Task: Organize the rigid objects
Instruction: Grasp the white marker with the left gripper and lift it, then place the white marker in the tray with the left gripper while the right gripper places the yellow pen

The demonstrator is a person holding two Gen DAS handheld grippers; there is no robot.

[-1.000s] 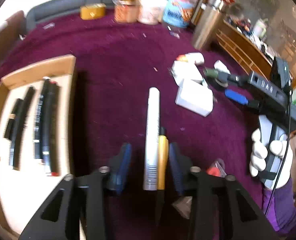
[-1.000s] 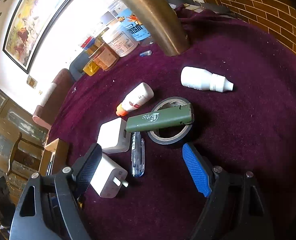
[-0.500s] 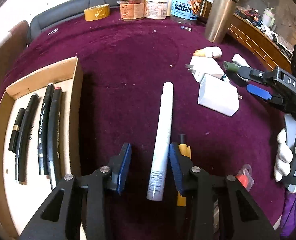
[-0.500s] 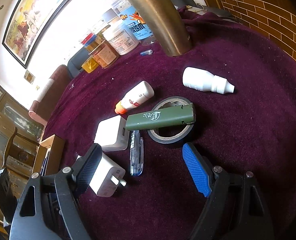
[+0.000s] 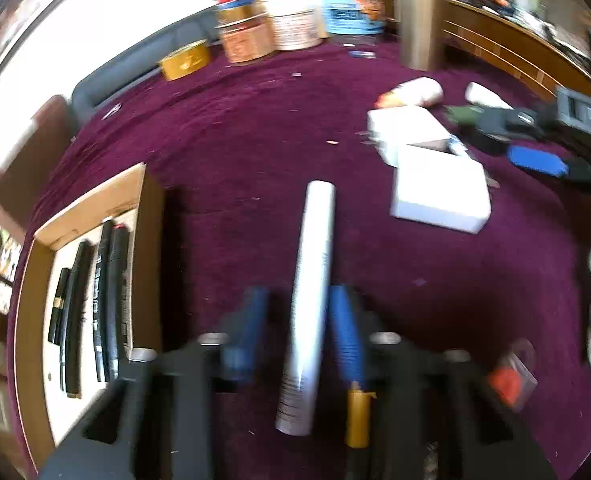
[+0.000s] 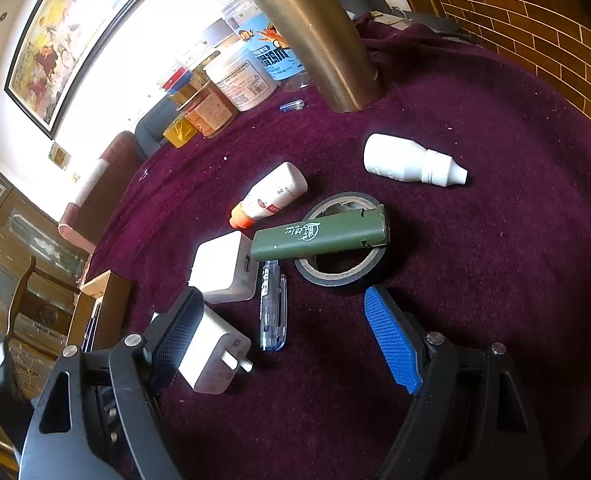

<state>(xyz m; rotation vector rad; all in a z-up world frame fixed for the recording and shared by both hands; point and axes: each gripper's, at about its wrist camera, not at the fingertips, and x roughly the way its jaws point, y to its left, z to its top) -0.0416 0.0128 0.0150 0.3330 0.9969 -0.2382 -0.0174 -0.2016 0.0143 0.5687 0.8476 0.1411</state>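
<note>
White marker (image 5: 311, 300) sits between the left jaws, grip unclear from blur; right jaws spread; labels illegible

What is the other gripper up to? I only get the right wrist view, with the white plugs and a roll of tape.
Observer: The left gripper straddles a white pen lying on the purple cloth. There is a gap on one side, so it is not clamped.
Operator: Anything else by that pen?
Observer: A yellow pen lies beside it, partly under one finger.
Operator: I see just a corner of a box. What's inside?
Observer: The box holds four dark pens side by side.
</note>
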